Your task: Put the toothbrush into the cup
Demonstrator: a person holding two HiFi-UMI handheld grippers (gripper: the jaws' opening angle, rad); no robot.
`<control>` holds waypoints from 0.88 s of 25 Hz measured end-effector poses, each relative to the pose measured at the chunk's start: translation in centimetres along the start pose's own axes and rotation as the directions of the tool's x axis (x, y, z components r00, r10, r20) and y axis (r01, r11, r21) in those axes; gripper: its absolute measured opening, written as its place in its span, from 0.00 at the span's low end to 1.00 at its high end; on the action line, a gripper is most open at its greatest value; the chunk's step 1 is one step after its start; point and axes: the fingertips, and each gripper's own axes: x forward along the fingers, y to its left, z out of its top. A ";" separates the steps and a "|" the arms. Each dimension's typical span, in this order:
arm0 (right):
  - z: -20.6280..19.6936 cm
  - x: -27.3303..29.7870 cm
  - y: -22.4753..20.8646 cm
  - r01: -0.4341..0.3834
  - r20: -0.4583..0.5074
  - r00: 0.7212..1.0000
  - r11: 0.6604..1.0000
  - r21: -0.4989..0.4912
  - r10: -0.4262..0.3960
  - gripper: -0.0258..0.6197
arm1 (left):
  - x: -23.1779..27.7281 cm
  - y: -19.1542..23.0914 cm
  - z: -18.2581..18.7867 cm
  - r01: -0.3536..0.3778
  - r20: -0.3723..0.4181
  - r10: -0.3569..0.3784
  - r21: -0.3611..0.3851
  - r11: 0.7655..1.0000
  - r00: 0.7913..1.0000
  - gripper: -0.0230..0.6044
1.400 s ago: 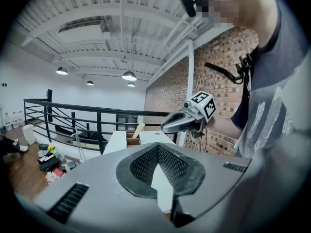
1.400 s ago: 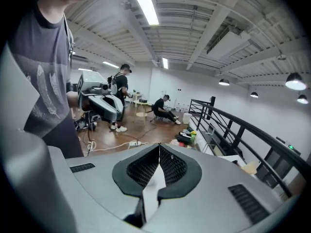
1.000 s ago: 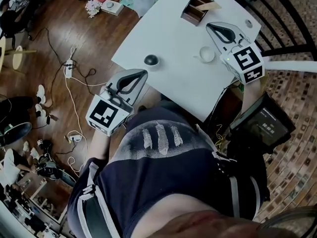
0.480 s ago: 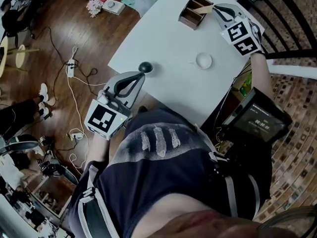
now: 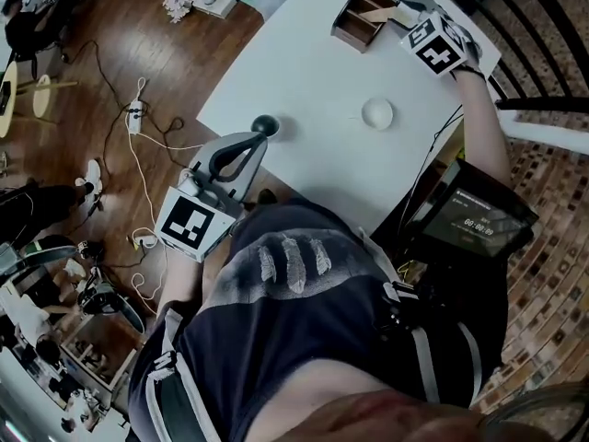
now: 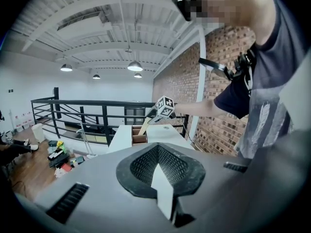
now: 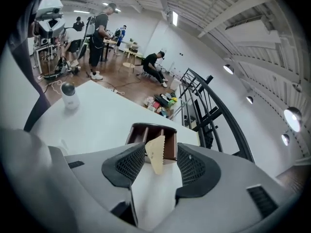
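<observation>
Your right gripper (image 7: pixel 160 150) was opening, jaws spread either side of the packet (image 7: pixel 156 155) ahead in the box (image 7: pixel 146 126); an off-centre close could have bent it.

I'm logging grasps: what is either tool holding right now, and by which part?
Nothing. The right tool has jaws opening around the tan packet standing in the wooden box, pads not touching it. The left tool is shut and empty.

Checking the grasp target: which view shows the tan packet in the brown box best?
Right gripper view: the tan packet stands large between the right gripper's opening jaws, untouched. The head view shows it small in the brown box; the left gripper view, only a distant sliver.
</observation>
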 end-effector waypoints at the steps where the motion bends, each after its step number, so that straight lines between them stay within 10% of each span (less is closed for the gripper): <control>1: -0.5 0.6 0.2 -0.011 -0.009 1.000 1.000 0.010 0.011 0.33 | 0.0 -0.1 0.0 -0.002 0.000 0.002 -0.001 1.000 1.000 0.02; 22: 0.7 0.5 1.1 -0.002 -0.001 1.000 0.987 0.163 0.002 0.14 | -0.5 0.9 1.5 -0.027 0.074 0.021 0.077 0.997 0.997 0.02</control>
